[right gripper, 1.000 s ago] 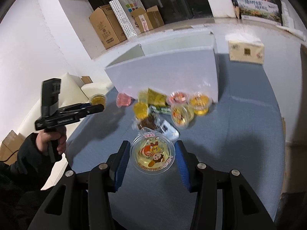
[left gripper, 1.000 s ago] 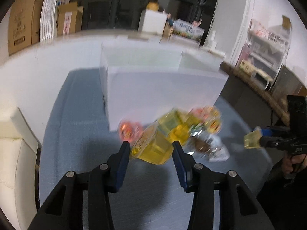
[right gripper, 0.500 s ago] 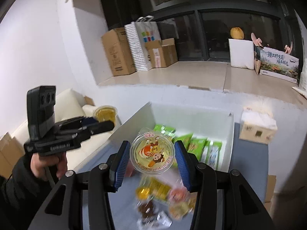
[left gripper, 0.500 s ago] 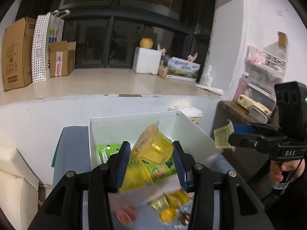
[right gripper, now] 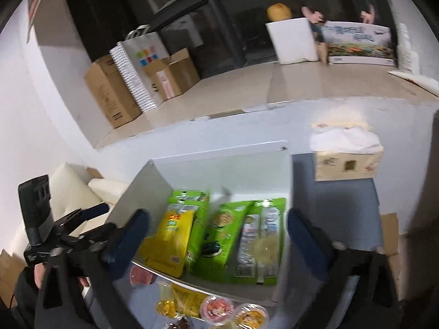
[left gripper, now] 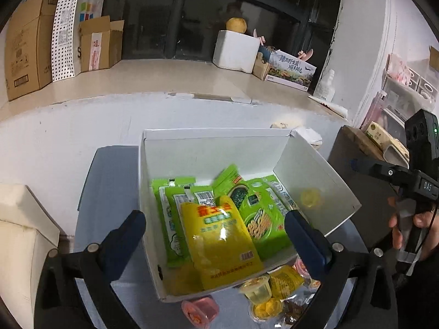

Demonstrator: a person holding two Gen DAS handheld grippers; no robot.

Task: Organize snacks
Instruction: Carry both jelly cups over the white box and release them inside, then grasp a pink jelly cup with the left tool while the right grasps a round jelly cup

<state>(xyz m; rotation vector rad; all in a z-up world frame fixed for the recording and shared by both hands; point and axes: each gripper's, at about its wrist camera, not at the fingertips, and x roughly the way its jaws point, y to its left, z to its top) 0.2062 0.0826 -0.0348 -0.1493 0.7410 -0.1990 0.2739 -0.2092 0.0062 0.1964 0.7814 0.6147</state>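
Note:
An open white box (left gripper: 208, 148) holds green and yellow snack packets (left gripper: 219, 241). My left gripper (left gripper: 216, 235) hovers over its near side, jaws opening wide with nothing held between them. My right gripper (right gripper: 216, 235) also hangs over the box (right gripper: 219, 164), jaws opening and holding nothing. A blurred pale jelly cup (right gripper: 266, 246) lies loose on the packets below it. The left wrist view shows a yellow jelly cup (left gripper: 310, 197) near the box's right wall. Loose jelly cups (left gripper: 255, 290) lie on the grey table in front of the box.
A tissue box (right gripper: 345, 159) stands right of the white box. A pink jelly cup (left gripper: 200, 308) sits at the box's near corner. Cardboard boxes (left gripper: 24, 44) and a white foam box (left gripper: 236, 52) line the ledge behind. A cream seat (left gripper: 22, 233) is at the left.
Both grippers rose from the table to above the box, each shut on a jelly cup. Both now stand wide apart, and the cups are gone from between the fingers.

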